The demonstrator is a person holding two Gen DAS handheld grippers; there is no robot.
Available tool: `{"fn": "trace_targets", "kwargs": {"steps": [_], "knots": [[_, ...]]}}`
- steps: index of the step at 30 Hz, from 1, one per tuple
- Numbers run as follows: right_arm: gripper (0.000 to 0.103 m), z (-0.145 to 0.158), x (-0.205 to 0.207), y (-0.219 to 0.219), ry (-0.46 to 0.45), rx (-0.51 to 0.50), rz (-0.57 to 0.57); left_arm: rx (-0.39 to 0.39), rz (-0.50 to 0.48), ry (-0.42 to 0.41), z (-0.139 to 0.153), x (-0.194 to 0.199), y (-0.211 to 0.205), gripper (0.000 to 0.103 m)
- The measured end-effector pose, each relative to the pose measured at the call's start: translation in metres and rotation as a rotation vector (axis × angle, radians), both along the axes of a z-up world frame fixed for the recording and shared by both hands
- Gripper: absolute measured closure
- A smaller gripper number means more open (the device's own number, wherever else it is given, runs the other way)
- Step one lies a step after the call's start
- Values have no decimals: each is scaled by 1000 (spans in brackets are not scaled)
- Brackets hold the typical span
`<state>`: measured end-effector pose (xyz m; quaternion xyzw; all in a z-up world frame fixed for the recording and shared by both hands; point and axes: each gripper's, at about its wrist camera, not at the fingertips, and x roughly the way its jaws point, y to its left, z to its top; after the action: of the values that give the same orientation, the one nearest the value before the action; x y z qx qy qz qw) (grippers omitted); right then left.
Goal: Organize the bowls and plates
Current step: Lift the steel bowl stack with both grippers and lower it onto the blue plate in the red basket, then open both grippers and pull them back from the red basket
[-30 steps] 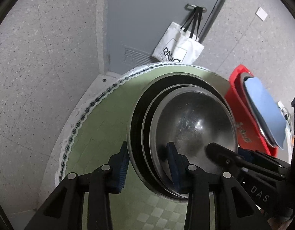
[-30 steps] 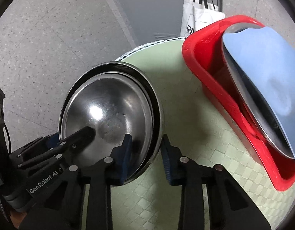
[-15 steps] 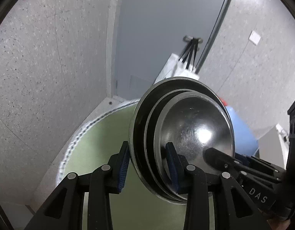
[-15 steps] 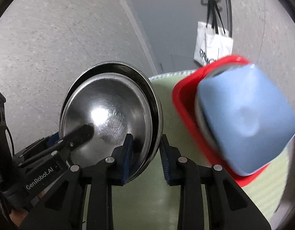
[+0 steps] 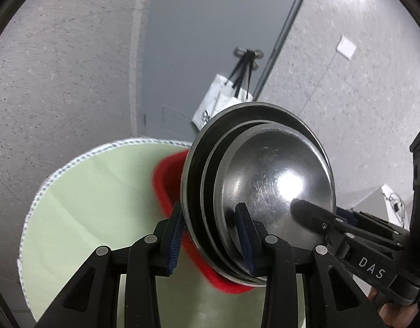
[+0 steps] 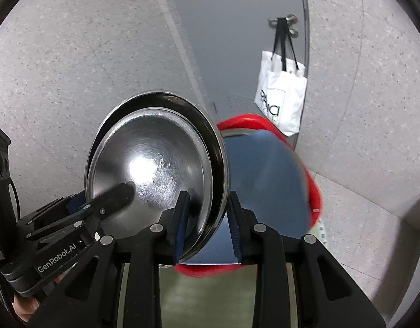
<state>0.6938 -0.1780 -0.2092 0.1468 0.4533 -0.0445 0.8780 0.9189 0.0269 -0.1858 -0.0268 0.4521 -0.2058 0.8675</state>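
The stack of steel bowls (image 5: 264,186) is held in the air, clear of the round table (image 5: 81,191) with the green cloth, with both grippers clamped on its rims; the left gripper (image 5: 210,235) closes its blue pads on the near left edge of the stack, one pad outside the largest bowl and one inside the smallest; the right gripper (image 6: 207,218) grips the opposite rim in the same way, and its fingers show in the left view at the lower right. The stack is nested, several bowls one in another, and tilted. Behind and below it stands a red basin (image 6: 313,194) on the table, with a blue plate (image 6: 267,180) leaning inside; a white tote bag (image 6: 281,95) hangs on the grey door.
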Motion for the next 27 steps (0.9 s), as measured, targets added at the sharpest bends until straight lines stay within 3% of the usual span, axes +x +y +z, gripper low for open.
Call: {"fn": "trace_targets", "kwargs": {"steps": [7,12,15,20,27], "knots": [[75,-34,1,-51,66,42,-8,49,-6,93,-37,49,-38,70],[75,-58,10,-65,113,66,-11,94,-8,138,-54,79,-64,70],[75,-66,12,-69,122,71,-9,112,-7,127,-57,92,-81,69],[75,-73,16,-72,133,81,-9,119,-7,126,-64,95,-91,69],[68,-69,18,-71,131,99,-16,111,-10,105,-62,84,-82,59]]}}
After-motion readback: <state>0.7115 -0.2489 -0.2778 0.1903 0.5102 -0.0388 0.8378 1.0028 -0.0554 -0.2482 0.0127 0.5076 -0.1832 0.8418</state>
